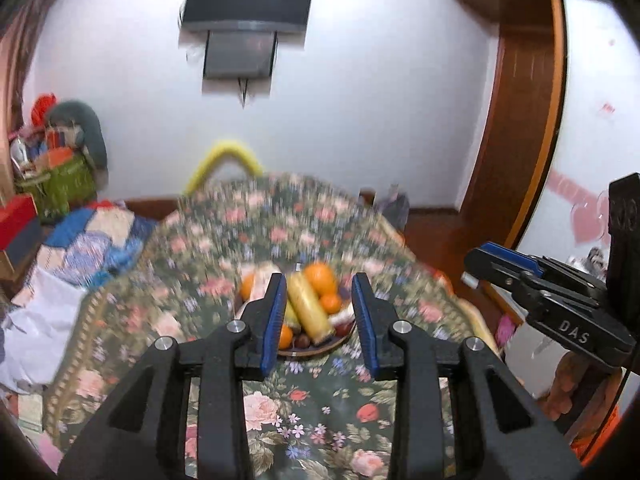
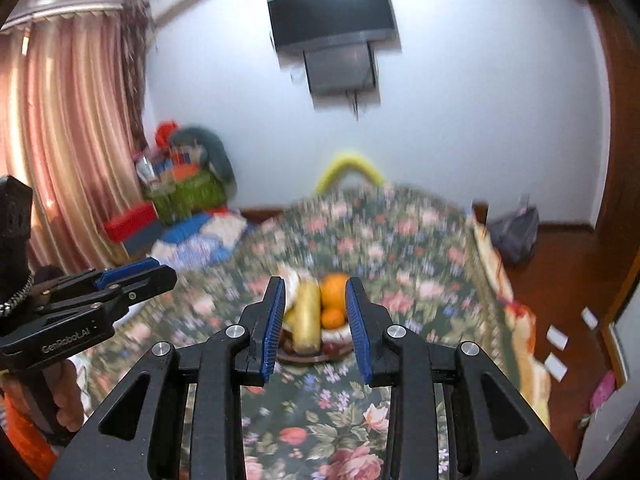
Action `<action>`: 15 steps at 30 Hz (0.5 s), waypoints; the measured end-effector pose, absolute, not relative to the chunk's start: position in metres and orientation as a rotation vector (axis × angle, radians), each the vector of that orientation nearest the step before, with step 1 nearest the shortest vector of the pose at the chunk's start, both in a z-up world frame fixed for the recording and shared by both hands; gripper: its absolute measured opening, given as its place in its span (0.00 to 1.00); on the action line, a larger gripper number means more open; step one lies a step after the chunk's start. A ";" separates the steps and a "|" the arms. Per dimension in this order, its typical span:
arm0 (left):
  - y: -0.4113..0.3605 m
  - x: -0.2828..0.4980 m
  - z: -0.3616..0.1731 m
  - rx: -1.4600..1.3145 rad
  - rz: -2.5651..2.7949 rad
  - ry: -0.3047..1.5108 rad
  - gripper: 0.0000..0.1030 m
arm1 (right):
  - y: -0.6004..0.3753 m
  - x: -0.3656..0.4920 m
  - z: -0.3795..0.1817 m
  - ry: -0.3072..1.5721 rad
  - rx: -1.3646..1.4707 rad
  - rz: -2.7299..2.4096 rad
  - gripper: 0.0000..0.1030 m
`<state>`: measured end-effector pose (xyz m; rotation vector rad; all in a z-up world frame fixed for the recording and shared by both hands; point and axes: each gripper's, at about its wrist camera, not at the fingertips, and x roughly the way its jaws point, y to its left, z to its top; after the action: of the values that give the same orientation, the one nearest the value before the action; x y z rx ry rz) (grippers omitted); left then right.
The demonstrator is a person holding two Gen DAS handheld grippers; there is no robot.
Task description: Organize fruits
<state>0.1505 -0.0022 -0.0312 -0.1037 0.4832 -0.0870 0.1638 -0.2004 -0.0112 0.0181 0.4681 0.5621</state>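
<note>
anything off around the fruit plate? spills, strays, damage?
Nothing stands out. The round brown plate sits flat on the floral tablecloth, and the oranges and long pale-yellow fruit are piled inside its rim. No strays or spills show, though motion blur hides fine detail. Both tools are empty.

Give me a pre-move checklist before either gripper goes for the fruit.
1. Left gripper empty, jaws apart: ok.
2. Right gripper empty, jaws apart: ok.
3. Fruit plate in view ahead of both grippers on the floral cloth: ok.
4. Large orange on top and unobstructed: ok.
5. Picture sharp enough to aim: not ok, blurred.
6. Where the fruit should go: cannot tell.
</note>
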 end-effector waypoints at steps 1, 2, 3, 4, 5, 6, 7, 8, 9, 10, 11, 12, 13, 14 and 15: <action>-0.004 0.135 -0.018 -0.102 -0.087 0.442 0.38 | -0.203 0.155 -0.001 0.440 0.021 0.562 0.28; -0.005 0.127 -0.011 -0.099 -0.086 0.420 0.39 | -0.204 0.143 0.008 0.408 0.025 0.562 0.31; -0.006 0.113 -0.001 -0.092 -0.084 0.383 0.43 | -0.206 0.131 0.018 0.376 0.028 0.562 0.33; -0.008 0.099 0.008 -0.082 -0.078 0.347 0.48 | -0.207 0.119 0.027 0.343 0.031 0.560 0.37; -0.010 0.089 0.015 -0.073 -0.076 0.318 0.51 | -0.208 0.112 0.030 0.324 0.032 0.558 0.40; -0.011 0.080 0.020 -0.067 -0.075 0.297 0.56 | -0.208 0.100 0.037 0.296 0.030 0.554 0.42; -0.012 0.072 0.024 -0.062 -0.072 0.278 0.60 | -0.207 0.094 0.040 0.279 0.028 0.552 0.45; -0.013 0.061 0.029 -0.053 -0.065 0.252 0.62 | -0.206 0.086 0.044 0.262 0.027 0.549 0.50; -0.014 0.054 0.032 -0.047 -0.062 0.238 0.65 | -0.206 0.078 0.046 0.247 0.028 0.543 0.52; -0.015 0.048 0.034 -0.043 -0.061 0.227 0.69 | -0.205 0.074 0.047 0.237 0.030 0.537 0.58; -0.015 0.040 0.037 -0.040 -0.060 0.212 0.71 | -0.204 0.069 0.048 0.226 0.034 0.533 0.63; -0.015 0.036 0.038 -0.039 -0.058 0.202 0.75 | -0.204 0.063 0.049 0.214 0.038 0.529 0.65; -0.015 0.033 0.039 -0.038 -0.056 0.196 0.78 | -0.203 0.061 0.048 0.207 0.040 0.524 0.66; -0.014 0.028 0.040 -0.036 -0.049 0.185 0.79 | -0.201 0.058 0.048 0.202 0.037 0.521 0.67; -0.014 0.026 0.041 -0.035 -0.043 0.179 0.82 | -0.200 0.057 0.048 0.199 0.032 0.520 0.68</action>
<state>0.0263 -0.0143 0.0409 -0.0353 0.1789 -0.0427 0.0567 -0.1996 0.0483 0.0322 0.1990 0.5197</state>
